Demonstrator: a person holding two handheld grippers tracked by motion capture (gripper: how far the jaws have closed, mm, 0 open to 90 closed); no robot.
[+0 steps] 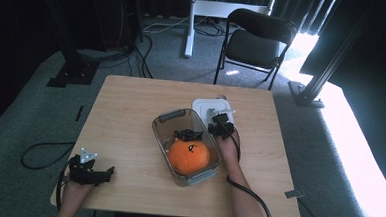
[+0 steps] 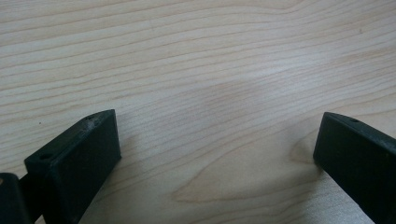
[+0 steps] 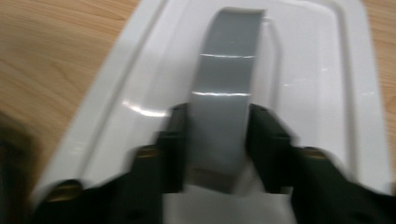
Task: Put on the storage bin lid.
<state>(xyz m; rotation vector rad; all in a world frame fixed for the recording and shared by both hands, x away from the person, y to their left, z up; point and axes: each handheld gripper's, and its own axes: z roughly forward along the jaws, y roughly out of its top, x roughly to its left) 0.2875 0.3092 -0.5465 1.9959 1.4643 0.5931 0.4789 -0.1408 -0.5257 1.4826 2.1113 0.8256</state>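
Observation:
A clear plastic box (image 1: 158, 128) with grey end clips stands at the table's middle. Inside it lies an orange pumpkin-like ball (image 1: 188, 156) with a black mark on top, and a small black item (image 1: 188, 135) sits behind the ball. Just behind the box on the right lies a white lid (image 1: 202, 108) with a grey strap handle (image 3: 229, 70). My right gripper (image 1: 221, 126) reaches over the lid (image 3: 322, 88), and its jaws are shut on the handle from both sides (image 3: 218, 140). My left gripper (image 1: 108, 173) rests on the table's front left corner, open over bare wood (image 2: 217, 135).
The light wooden table (image 1: 130, 115) has free room on its left half and far side. A black folding chair (image 1: 257, 42) stands on the carpet beyond the table. Black frame posts and cables lie on the floor at the back left and right.

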